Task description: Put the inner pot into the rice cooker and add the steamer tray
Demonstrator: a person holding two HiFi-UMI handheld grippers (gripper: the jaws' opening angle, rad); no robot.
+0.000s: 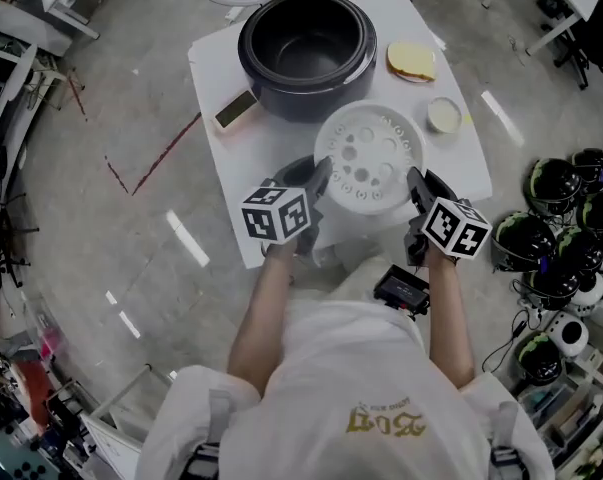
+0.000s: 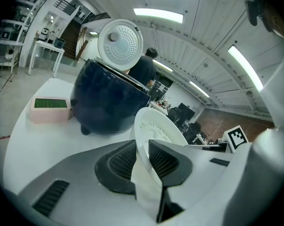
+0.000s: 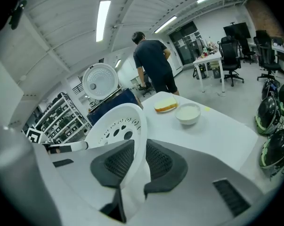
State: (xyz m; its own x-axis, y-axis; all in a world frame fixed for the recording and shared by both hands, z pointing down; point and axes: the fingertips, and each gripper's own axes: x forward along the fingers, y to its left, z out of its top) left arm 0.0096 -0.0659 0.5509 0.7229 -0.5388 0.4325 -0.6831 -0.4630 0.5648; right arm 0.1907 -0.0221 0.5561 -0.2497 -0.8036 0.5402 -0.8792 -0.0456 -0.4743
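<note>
A person looks down at a small white table (image 1: 459, 173) and holds a gripper in each hand. Between the two grippers is a round white steamer tray (image 1: 369, 158) with holes in it. It is lifted over the near half of the table, just in front of the rice cooker (image 1: 306, 53).

The left gripper (image 1: 316, 178) is narrowed onto the tray's left rim, with its ribbed dark pads (image 2: 122, 160) pressed on either side of the thin white edge. The right gripper (image 1: 418, 186) clamps the opposite rim in the same way, and the tray's wall stands upright between its pads (image 3: 157, 160).

The dark rice cooker stands at the far edge of the table. Its round lid (image 2: 120, 44) is tipped open behind it. The inside is dark, and whether the inner pot is seated there cannot be made out.

A pink block with a green top (image 1: 235, 110) lies by the table's left edge, just beside the cooker. Near the far right corner is a slice of bread on a plate (image 1: 412, 61). A small white bowl (image 1: 443, 115) sits nearer, by the right edge.

Black helmets (image 1: 556, 183) are heaped on the floor to the right of the table. Another person (image 3: 153, 62) stands beyond the far edge of the table, facing away.
</note>
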